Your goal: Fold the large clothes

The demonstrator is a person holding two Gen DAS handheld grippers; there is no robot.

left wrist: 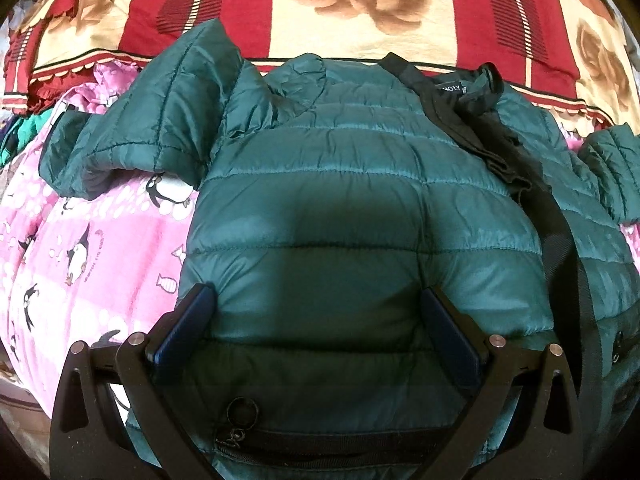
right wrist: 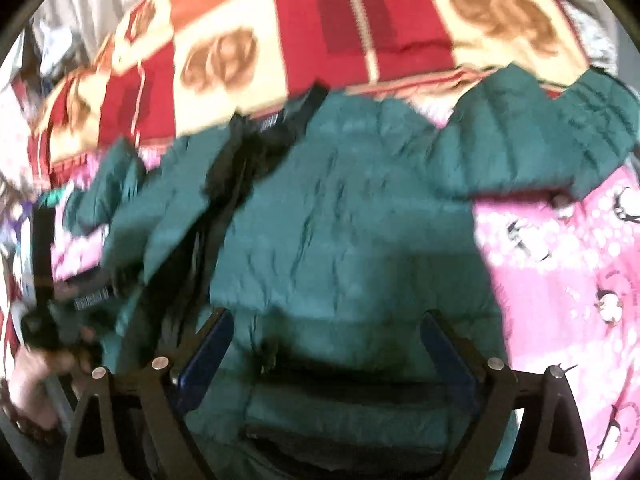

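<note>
Jacket: my green quilted jacket lies spread flat on the pink penguin blanket, collar end away from me, its black zipper strip running down the front.
Left sleeve: folded in toward the jacket's body, resting partly on the pink blanket.
Right sleeve: stretched out sideways from the jacket, over the pink blanket.
Red blanket: a red and cream flowered blanket lies just beyond the jacket's collar.
Left tongs: my left tongs stand wide open over the jacket's lower half, near a zipped pocket; nothing is gripped.
Right tongs: my right tongs are spread as wide as they go above the jacket's other lower half, holding nothing; this view is blurred.
Hand: my left hand shows at the jacket's edge in the right view.
</note>
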